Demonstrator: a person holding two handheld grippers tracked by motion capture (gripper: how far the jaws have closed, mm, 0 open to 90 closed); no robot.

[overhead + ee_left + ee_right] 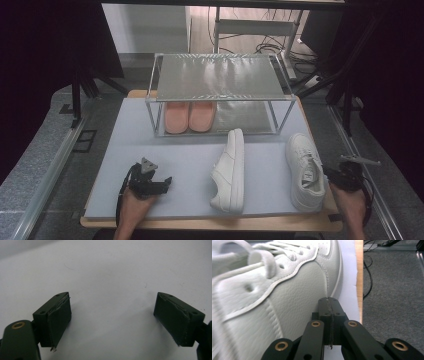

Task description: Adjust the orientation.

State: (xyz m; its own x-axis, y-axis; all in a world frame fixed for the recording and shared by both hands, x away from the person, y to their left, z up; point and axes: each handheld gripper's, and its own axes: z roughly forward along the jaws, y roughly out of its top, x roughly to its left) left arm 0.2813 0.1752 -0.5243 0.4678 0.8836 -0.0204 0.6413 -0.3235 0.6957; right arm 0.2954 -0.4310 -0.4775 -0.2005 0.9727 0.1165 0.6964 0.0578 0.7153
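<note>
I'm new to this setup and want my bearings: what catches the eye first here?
Two white sneakers on the pale mat: one lies on its side mid-table, the other stands near the right edge, with the shut right gripper against its side. Behind them, a metal-framed shoe rack holds pink slippers on its lower shelf. The left gripper rests open over bare mat.

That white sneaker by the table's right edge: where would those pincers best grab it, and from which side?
Probably the collar at the heel end of the right sneaker: it stands upright with its opening facing up, so one jaw could slip inside and the other press outside. Coming from above at the near end suits it. The right gripper, shut with its tip at the shoe's side, would have to open first.
</note>
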